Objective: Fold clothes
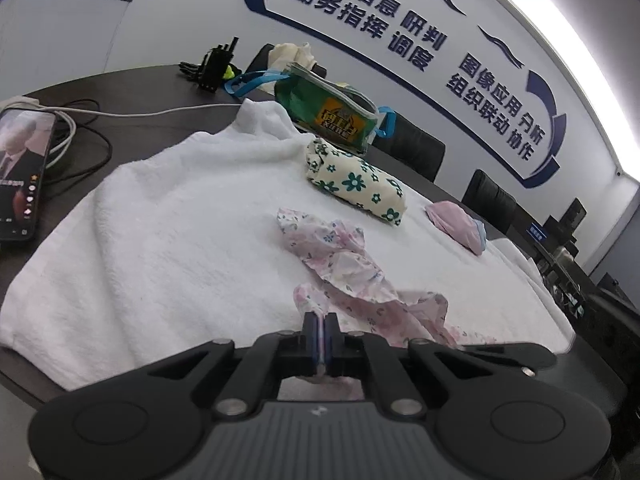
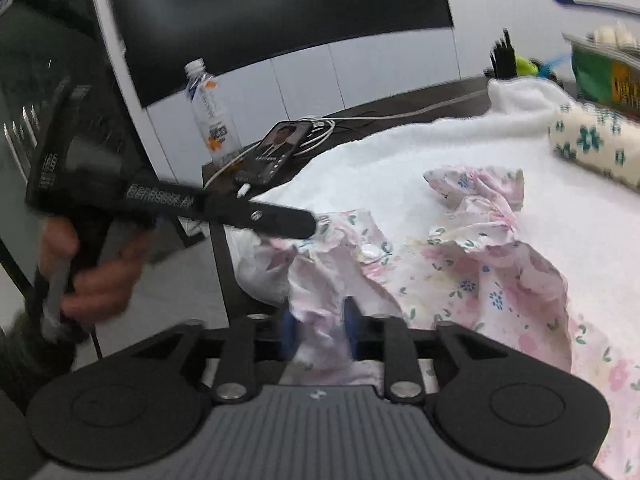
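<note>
A crumpled pink floral garment (image 1: 340, 268) lies on a white towel (image 1: 180, 220) spread over the dark table. My left gripper (image 1: 320, 332) is shut on the garment's near edge, with a thin fold between its pads. In the right wrist view the same left gripper (image 2: 314, 222) comes in from the left, held by a hand (image 2: 92, 276), and pinches the floral garment (image 2: 480, 272). My right gripper (image 2: 319, 330) holds a bunched wad of the garment; its fingers stand a little apart around the wad. That view is blurred.
A folded cream cloth with green flowers (image 1: 356, 180) and a folded pink piece (image 1: 456, 224) rest further back on the towel. Behind them stands a green bag (image 1: 332, 108). A lit phone (image 1: 20, 172) with cables lies to the left, beside a water bottle (image 2: 212, 116).
</note>
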